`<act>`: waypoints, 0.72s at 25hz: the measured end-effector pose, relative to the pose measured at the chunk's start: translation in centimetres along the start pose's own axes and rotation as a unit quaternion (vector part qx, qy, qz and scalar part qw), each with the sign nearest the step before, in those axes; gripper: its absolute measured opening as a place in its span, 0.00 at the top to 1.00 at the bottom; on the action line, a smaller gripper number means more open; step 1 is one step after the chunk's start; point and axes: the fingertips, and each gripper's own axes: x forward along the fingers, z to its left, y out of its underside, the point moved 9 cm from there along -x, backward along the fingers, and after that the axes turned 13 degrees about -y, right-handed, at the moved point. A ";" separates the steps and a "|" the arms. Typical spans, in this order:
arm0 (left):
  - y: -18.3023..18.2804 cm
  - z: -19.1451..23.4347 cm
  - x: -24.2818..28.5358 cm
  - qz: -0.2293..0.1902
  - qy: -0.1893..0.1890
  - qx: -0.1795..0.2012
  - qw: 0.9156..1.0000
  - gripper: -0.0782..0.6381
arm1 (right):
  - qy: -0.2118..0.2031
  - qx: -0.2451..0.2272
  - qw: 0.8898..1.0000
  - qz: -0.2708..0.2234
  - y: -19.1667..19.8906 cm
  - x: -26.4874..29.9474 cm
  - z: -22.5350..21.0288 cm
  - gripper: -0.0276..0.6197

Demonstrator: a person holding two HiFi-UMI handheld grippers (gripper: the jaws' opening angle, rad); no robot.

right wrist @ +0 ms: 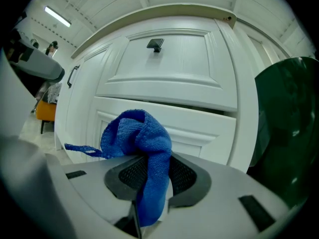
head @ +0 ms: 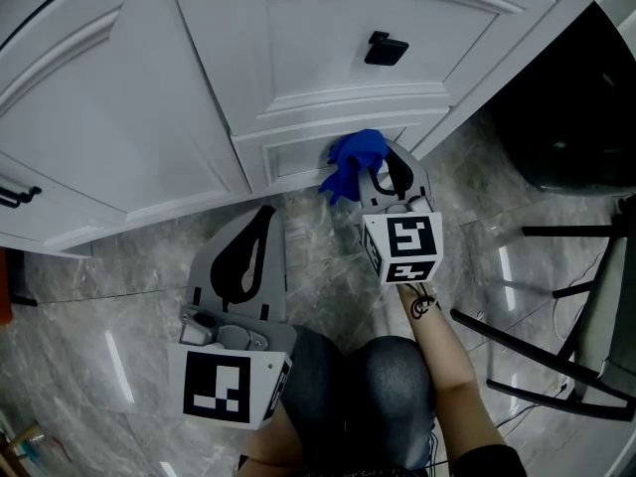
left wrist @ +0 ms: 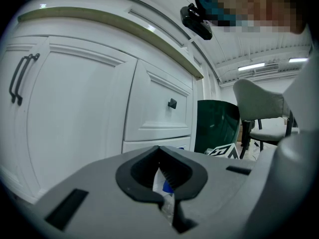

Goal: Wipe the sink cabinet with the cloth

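Observation:
The white sink cabinet (head: 149, 97) fills the top of the head view, with a drawer and its black knob (head: 386, 48). My right gripper (head: 383, 167) is shut on a blue cloth (head: 353, 162), which is bunched against the narrow panel under the drawer. In the right gripper view the cloth (right wrist: 137, 136) hangs down between the jaws of the right gripper (right wrist: 149, 163), close to that panel. My left gripper (head: 264, 217) hovers lower left over the floor, jaws together and holding nothing. The left gripper (left wrist: 159, 151) points toward the cabinet doors.
A dark green bin (head: 566, 117) stands right of the cabinet. Black chair legs (head: 537, 336) spread over the marble floor at right. A black bar handle (head: 18, 197) sits on the left door. The person's knees (head: 368, 396) are at the bottom.

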 end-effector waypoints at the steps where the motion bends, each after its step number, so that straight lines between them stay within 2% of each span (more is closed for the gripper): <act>1: 0.0 -0.1 0.0 0.001 0.001 0.001 1.000 0.89 | 0.000 -0.002 1.000 0.000 0.0 0.0 0.0 0.78; 8: 0.0 0.0 0.0 0.002 -0.006 -0.006 1.000 0.89 | 0.010 -0.010 1.000 0.004 0.1 -0.2 -0.3 0.78; 13: 0.1 0.0 0.1 0.004 -0.006 -0.011 1.000 0.89 | 0.030 0.003 1.000 0.008 0.6 -0.6 -1.3 0.78; 18: 0.2 0.0 0.2 0.001 0.001 0.000 1.000 0.89 | 0.047 0.013 0.999 0.012 0.9 -1.0 -2.3 0.78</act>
